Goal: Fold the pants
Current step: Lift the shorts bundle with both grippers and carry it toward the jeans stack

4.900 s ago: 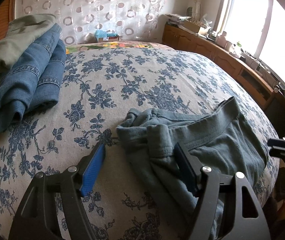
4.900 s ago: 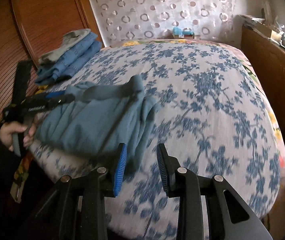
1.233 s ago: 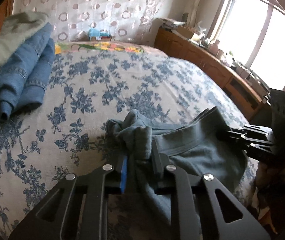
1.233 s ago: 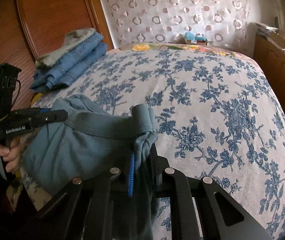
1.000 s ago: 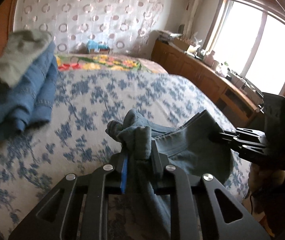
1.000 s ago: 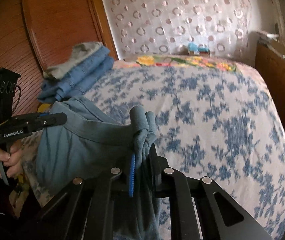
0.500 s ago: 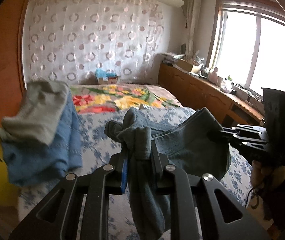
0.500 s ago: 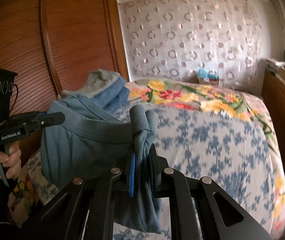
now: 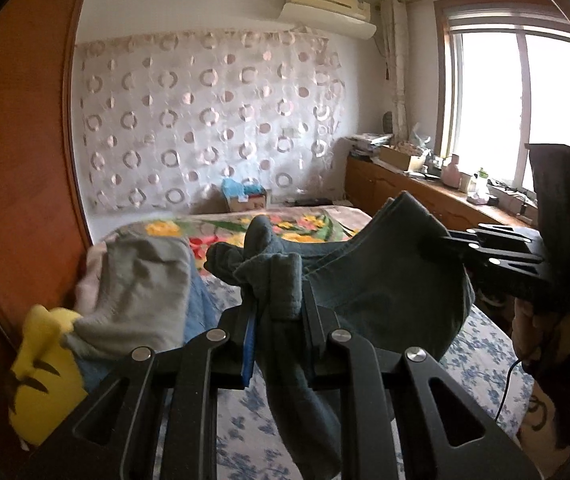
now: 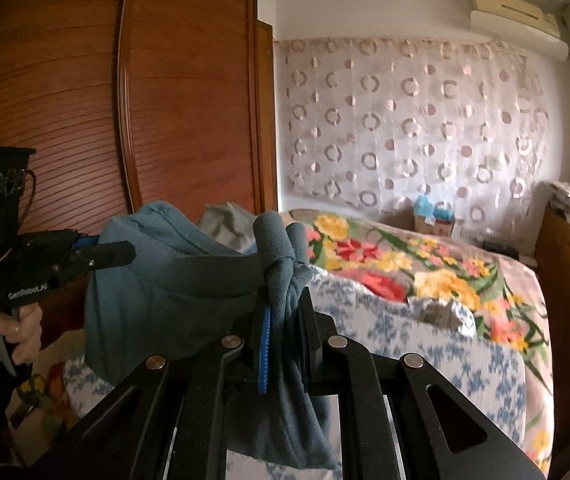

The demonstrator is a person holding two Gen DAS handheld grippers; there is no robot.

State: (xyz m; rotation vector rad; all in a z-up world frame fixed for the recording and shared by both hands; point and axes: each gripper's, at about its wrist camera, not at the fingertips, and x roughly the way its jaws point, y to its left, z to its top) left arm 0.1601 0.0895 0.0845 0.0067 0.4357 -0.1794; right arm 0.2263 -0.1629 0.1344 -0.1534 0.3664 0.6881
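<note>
The pants point(image 9: 385, 280) hung in the air above the bed point(image 9: 481, 344), stretched by the waistband between two grippers. The left gripper point(image 9: 277, 320) was pinched on one bunched end of the waistband, cloth puffing out above its pads and a fold trailing down below. The right gripper point(image 10: 285, 324) was clamped on the other end in the same way — a knot of fabric stood up between its fingers point(image 10: 265, 344). A hand point(image 10: 5, 332) gripped the left tool's handle. Folded jeans point(image 9: 201, 300) under a grey garment point(image 9: 141, 280) lay by the wardrobe point(image 10: 189, 120).
</note>
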